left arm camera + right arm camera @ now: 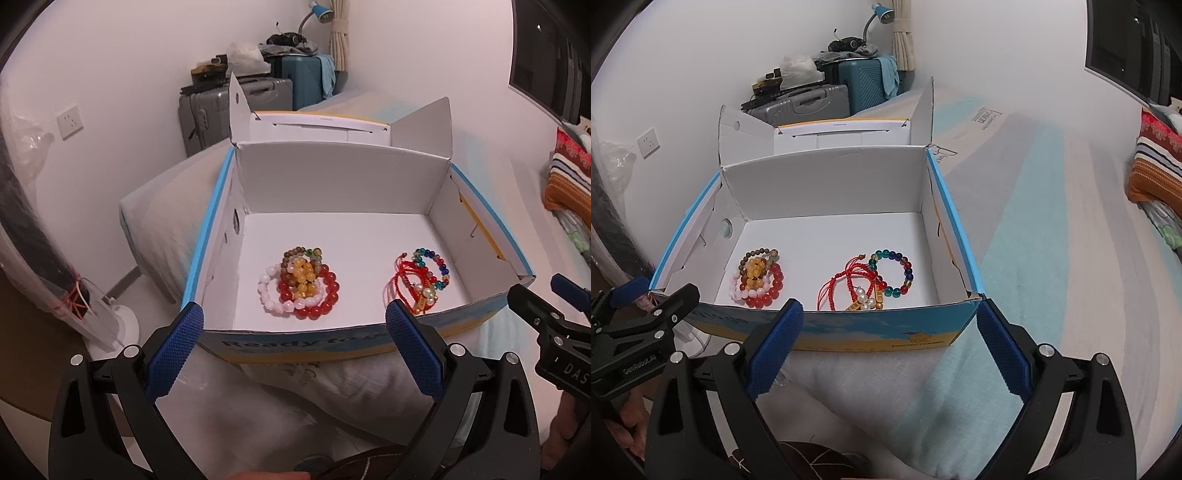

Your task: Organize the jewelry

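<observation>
Bracelets (pixel 299 284) lie in two heaps inside open box (pixel 343 177).

White walls (pixel 997 55), stacked suitcases (pixel 236 107), bed (pixel 1052 221)

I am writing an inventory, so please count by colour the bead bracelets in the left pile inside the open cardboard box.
White round-bead bracelet: 1
Red round-bead bracelet: 1
Yellow round-bead bracelet: 1
Brown round-bead bracelet: 1
Total: 4

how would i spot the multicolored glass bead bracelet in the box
Find the open white-lined cardboard box on the bed. Two jewelry piles lie on its floor; go to the right one, with the red cord bracelets. The multicolored bead bracelet is the open ring of teal, blue and red beads at that pile's right edge.
</observation>
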`<state>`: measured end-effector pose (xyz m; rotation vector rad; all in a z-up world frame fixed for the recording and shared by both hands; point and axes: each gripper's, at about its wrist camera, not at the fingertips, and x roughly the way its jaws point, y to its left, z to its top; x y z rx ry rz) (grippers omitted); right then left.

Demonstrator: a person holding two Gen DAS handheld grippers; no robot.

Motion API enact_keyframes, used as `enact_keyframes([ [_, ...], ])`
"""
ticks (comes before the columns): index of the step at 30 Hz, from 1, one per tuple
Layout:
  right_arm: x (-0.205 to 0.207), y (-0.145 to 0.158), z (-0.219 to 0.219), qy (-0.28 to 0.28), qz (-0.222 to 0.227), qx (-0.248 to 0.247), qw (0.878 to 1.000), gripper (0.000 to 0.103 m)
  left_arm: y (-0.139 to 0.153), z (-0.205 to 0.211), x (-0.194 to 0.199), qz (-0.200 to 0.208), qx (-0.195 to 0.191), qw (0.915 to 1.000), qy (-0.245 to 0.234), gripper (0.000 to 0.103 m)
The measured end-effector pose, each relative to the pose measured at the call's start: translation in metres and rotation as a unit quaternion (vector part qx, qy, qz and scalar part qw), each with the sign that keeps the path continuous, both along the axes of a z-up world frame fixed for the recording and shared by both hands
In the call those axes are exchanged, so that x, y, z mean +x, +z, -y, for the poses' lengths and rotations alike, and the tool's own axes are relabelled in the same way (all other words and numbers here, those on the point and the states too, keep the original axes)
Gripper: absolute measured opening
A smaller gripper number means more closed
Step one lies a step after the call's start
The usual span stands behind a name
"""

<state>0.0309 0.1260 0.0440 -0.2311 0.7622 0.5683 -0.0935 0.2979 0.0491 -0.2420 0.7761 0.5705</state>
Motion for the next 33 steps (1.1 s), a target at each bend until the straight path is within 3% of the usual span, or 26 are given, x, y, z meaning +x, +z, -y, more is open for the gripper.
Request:
enact_keyframes([
  [33, 0.0004, -0.0042, -0.0019, 0.001, -0.005, -0.003, 1.0, 0.091, 0.006, 0.006, 0.0008, 0.013, -0.009, 0.9997, -0.021, 0.097],
])
